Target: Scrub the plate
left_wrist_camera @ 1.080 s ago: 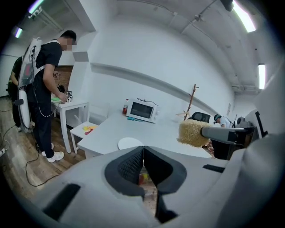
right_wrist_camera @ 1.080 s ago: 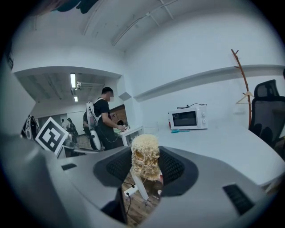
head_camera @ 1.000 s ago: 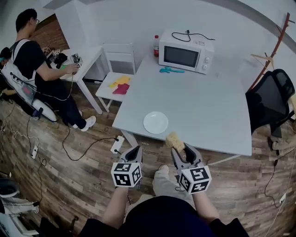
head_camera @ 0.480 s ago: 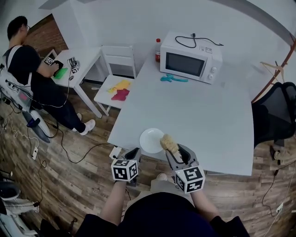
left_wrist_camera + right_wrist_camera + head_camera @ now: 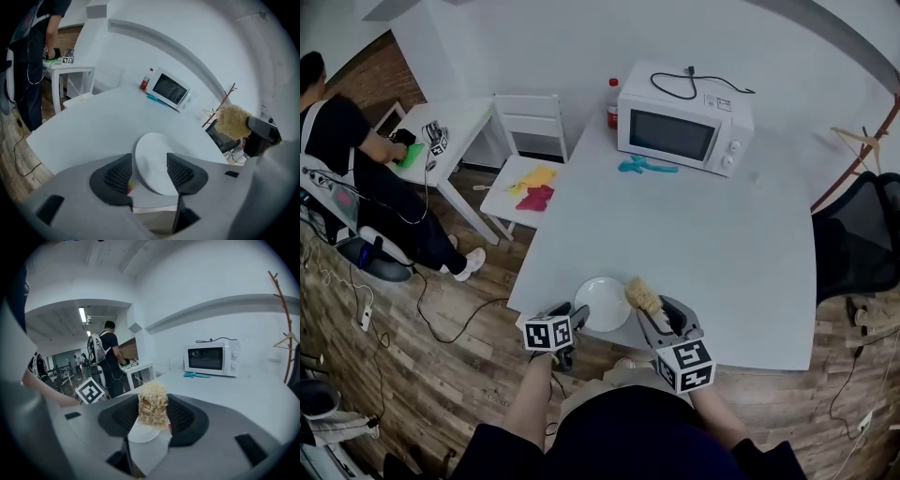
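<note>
A white plate (image 5: 603,303) lies near the front left corner of the pale table (image 5: 722,253). My left gripper (image 5: 571,312) is at the plate's near left rim. Its jaws have just been opening and now stand wide; in the left gripper view the plate (image 5: 154,161) shows between them with a gap on each side, and the left gripper (image 5: 149,171) grips nothing. My right gripper (image 5: 659,312) is shut on a yellowish fibrous scrubber (image 5: 644,293), held just right of the plate. In the right gripper view the scrubber (image 5: 153,405) fills the right gripper (image 5: 153,416), with the plate (image 5: 140,434) below it.
A white microwave (image 5: 682,120), a red-capped bottle (image 5: 613,101) and a teal item (image 5: 639,167) stand at the table's far end. A white chair (image 5: 528,183) with coloured cloths is at the left. A person (image 5: 347,159) sits at a side desk. A black office chair (image 5: 862,244) is at the right.
Both grippers have come forward and down to the plate. The left gripper's jaws went from shut to wide open at the plate's rim. The right gripper still holds the scrubber.
</note>
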Demonstrator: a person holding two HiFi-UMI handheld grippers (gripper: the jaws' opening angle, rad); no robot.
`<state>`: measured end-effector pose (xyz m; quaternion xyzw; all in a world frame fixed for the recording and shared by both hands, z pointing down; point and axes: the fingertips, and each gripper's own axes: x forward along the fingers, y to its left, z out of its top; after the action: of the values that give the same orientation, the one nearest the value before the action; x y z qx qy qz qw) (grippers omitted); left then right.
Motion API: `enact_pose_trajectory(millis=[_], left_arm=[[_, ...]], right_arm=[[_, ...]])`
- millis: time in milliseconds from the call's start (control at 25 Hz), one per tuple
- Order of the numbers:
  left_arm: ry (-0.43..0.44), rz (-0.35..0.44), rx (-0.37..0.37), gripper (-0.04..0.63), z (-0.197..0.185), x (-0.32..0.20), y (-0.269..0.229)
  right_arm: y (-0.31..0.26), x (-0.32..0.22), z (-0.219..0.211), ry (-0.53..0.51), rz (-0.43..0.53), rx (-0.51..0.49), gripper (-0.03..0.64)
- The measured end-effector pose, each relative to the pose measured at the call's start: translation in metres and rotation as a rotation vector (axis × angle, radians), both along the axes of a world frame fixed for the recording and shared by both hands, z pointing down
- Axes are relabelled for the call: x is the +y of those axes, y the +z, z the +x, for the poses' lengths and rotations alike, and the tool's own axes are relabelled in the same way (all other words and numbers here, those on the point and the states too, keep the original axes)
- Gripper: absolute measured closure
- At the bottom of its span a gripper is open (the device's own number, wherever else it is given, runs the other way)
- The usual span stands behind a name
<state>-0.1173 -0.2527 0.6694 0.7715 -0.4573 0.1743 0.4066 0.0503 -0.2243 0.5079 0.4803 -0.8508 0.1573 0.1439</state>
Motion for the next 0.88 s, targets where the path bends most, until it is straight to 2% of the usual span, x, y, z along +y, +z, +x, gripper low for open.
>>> enact_pose_trajectory(millis=[320,400,480,520,600,720,880], left_arm=[[0.030,-0.079,0.101,0.379,0.004,-0.009,0.011],[0.013,-0.107,0.110,0.423,0.003,-0.009,0.015],[-0.021,-0.119,0.074,0.500,-0.002,-0.010,0.019],[-0.031,-0.120,0.057,0.523,-0.004,-0.011,0.020],[-0.041,-0.122,0.052,0.523,-0.005,-0.011,0.021],[-0.050,-0.116,0.070,0.531,-0.005,-0.009,0.018],[-0.059,-0.061,0.105,0.546,-0.002,-0.014,-0.002]], right_arm=[[0.011,-0.015,0.014,0.016,-0.016,0.033,0.437],[0.017,-0.016,0.017,0.021,-0.027,0.034,0.437],[0.020,-0.015,0.017,0.022,-0.032,0.034,0.437],[0.020,-0.014,0.017,0.023,-0.031,0.034,0.437],[0.021,-0.013,0.018,0.028,-0.027,0.033,0.437],[0.023,-0.011,0.022,0.037,-0.026,0.037,0.437],[0.024,-0.011,0.017,0.021,-0.020,0.052,0.437]])
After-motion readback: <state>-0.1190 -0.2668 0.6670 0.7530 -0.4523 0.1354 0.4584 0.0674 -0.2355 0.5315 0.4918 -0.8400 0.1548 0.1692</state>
